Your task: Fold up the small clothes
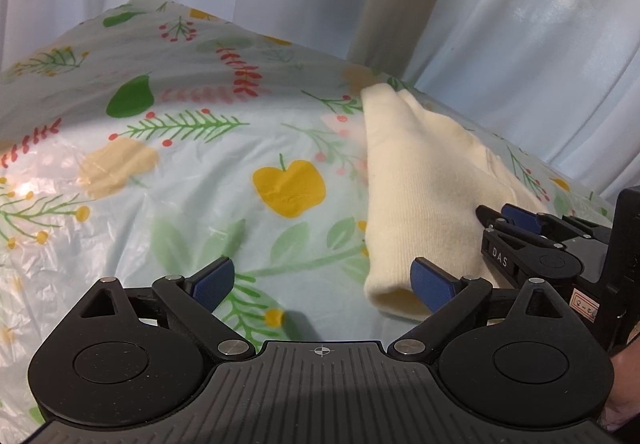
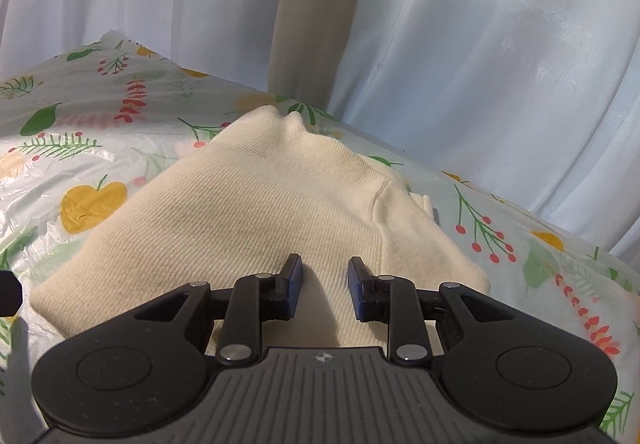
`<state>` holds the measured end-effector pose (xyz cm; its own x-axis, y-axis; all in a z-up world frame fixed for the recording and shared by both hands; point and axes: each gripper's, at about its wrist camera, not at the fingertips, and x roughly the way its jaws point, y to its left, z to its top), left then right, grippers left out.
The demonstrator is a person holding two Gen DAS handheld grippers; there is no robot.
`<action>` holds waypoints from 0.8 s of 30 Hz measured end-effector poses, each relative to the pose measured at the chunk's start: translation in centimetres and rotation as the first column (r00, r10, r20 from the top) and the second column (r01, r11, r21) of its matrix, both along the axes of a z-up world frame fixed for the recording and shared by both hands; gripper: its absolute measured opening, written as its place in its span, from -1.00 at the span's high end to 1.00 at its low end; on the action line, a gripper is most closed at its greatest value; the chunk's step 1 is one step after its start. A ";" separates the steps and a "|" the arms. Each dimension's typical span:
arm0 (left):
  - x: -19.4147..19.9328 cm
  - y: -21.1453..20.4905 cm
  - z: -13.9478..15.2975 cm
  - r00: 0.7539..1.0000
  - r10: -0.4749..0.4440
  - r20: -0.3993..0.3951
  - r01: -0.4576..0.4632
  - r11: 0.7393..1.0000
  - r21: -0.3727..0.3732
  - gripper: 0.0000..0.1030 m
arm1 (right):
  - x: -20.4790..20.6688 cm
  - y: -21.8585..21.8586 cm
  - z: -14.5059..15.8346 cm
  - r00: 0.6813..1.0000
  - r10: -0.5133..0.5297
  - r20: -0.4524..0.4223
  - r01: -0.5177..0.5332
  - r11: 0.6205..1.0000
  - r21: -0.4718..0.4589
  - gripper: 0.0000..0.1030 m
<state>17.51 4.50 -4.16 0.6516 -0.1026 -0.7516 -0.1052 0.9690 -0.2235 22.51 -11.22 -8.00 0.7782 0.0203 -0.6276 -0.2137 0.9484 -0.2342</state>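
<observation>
A small cream knit garment (image 2: 256,211) lies folded on the flower-print plastic table cover (image 2: 80,147); it also shows in the left wrist view (image 1: 420,179), at the right. My left gripper (image 1: 324,280) is wide open and empty, just left of the garment's near cuff, its right fingertip (image 1: 430,282) by that cuff. My right gripper (image 2: 325,276) is partly open over the garment's near edge, with the jaws apart and nothing between the pads. It also shows in the left wrist view (image 1: 508,217), resting on the garment's right side.
White curtains (image 2: 480,43) and a beige post (image 2: 316,3) stand behind the table's far edge. The table cover (image 1: 180,171) stretches to the left, wrinkled. The table edge runs diagonally on the right (image 2: 520,203).
</observation>
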 end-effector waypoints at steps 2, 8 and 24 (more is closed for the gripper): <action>0.4 0.2 -0.2 1.000 0.000 -0.007 0.000 1.000 -0.014 -0.91 | -0.2 -0.2 -0.1 1.000 0.003 0.006 -0.003 1.000 0.010 0.52; 1.3 0.3 0.0 1.000 -0.007 -0.001 0.007 1.000 -0.024 -0.94 | 0.0 -1.2 0.7 0.999 -0.024 -0.023 0.026 0.993 0.111 0.48; 11.5 -3.5 0.3 0.991 -0.125 0.046 0.125 0.992 0.004 -0.96 | 4.9 -3.6 0.6 0.979 -0.192 -0.067 0.199 0.971 0.135 0.16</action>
<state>29.02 1.01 -3.86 0.6675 -0.1842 -0.7215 0.0268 0.9742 -0.2239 27.38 -14.80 -7.37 0.7417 -0.0383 -0.6696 -0.0292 0.9956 -0.0893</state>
